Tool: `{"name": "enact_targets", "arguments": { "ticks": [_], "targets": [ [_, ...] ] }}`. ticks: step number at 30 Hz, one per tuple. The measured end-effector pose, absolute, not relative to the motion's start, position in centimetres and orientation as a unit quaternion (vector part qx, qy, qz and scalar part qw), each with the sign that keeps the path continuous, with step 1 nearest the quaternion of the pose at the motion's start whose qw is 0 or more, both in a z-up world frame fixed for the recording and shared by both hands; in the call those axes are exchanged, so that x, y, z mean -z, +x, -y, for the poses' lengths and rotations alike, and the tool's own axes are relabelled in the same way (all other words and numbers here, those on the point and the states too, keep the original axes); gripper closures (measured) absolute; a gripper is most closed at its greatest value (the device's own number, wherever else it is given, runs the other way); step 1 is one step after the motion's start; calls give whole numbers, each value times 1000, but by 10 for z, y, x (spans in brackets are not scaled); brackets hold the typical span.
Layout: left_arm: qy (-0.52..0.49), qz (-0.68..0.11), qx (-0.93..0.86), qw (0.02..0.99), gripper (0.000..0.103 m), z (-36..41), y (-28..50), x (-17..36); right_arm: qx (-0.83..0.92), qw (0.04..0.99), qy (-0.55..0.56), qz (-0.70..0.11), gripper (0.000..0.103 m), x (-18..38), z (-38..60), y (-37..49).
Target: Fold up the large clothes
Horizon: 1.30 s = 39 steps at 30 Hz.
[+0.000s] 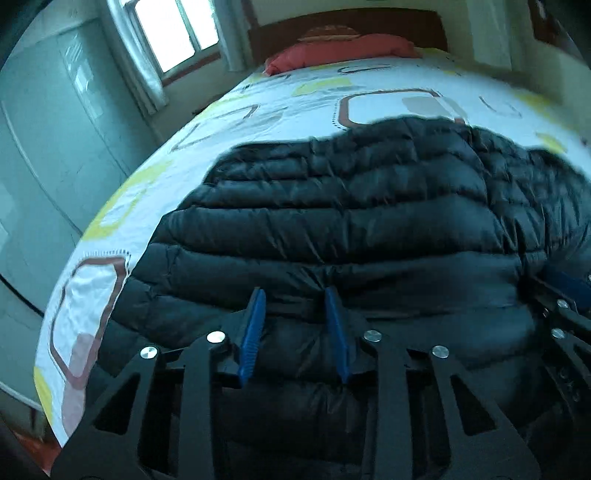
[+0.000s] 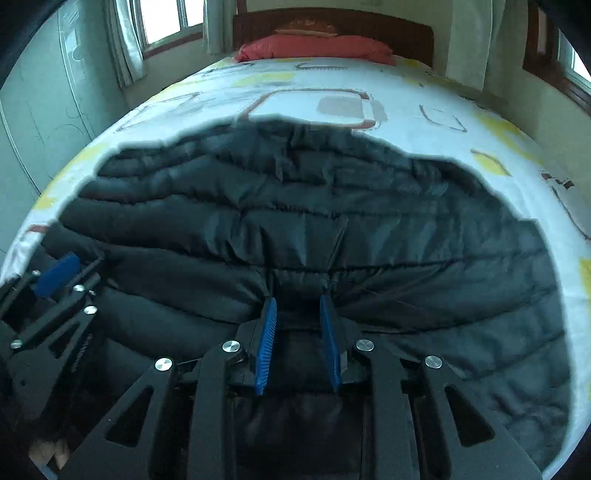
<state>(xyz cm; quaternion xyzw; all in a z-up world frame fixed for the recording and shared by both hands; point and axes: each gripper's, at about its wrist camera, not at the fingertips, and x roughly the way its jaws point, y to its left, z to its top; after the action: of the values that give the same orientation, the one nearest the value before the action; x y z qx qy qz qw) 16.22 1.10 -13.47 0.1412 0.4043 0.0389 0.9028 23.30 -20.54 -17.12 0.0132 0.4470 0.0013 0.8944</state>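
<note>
A black quilted puffer jacket (image 1: 369, 206) lies spread across the bed and fills most of both views (image 2: 295, 206). My left gripper (image 1: 293, 291) sits at the jacket's near edge. Its blue pads (image 1: 255, 328) pinch a thick puckered fold of the fabric. My right gripper (image 2: 297, 299) grips the same near edge further right, and the cloth gathers in creases toward its pads (image 2: 267, 332). The two grippers are side by side: the right one shows at the left wrist view's right edge (image 1: 565, 284), the left one at the right wrist view's left edge (image 2: 55, 275).
The bed has a white patterned sheet (image 1: 388, 107) with a red pillow (image 2: 314, 50) against a dark wooden headboard (image 2: 369, 26). A pale wardrobe (image 1: 55, 147) and a curtained window (image 1: 173, 33) stand to the left. Another window (image 2: 576, 62) is at the right.
</note>
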Motion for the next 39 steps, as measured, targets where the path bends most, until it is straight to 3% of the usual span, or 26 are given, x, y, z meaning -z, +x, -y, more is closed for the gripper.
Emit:
{"name": "enact_targets", "arguments": {
  "ticks": [3, 21, 23, 27, 30, 32, 39],
  "targets": [
    [146, -400, -28, 904, 86, -8, 158, 129, -5, 893, 26, -450, 78, 159, 209, 232],
    [117, -395, -11, 911, 88, -13, 158, 135, 12, 910, -21, -415, 79, 179, 197, 232],
    [85, -401, 6, 912, 83, -24, 158, 127, 9, 911, -13, -412, 79, 179, 199, 230],
    [15, -409, 5, 912, 45, -68, 156, 106, 7, 913, -10, -409, 79, 180, 200, 229],
    [-51, -407, -19, 912, 31, -117, 158, 92, 7, 914, -10, -406, 79, 179, 200, 228],
    [-104, -412, -28, 905, 26, -155, 162, 91, 6, 914, -8, -405, 79, 179, 199, 227],
    [-266, -480, 30, 836, 21, -226, 182, 130, 4, 915, -6, -404, 79, 178, 201, 226]
  ]
}}
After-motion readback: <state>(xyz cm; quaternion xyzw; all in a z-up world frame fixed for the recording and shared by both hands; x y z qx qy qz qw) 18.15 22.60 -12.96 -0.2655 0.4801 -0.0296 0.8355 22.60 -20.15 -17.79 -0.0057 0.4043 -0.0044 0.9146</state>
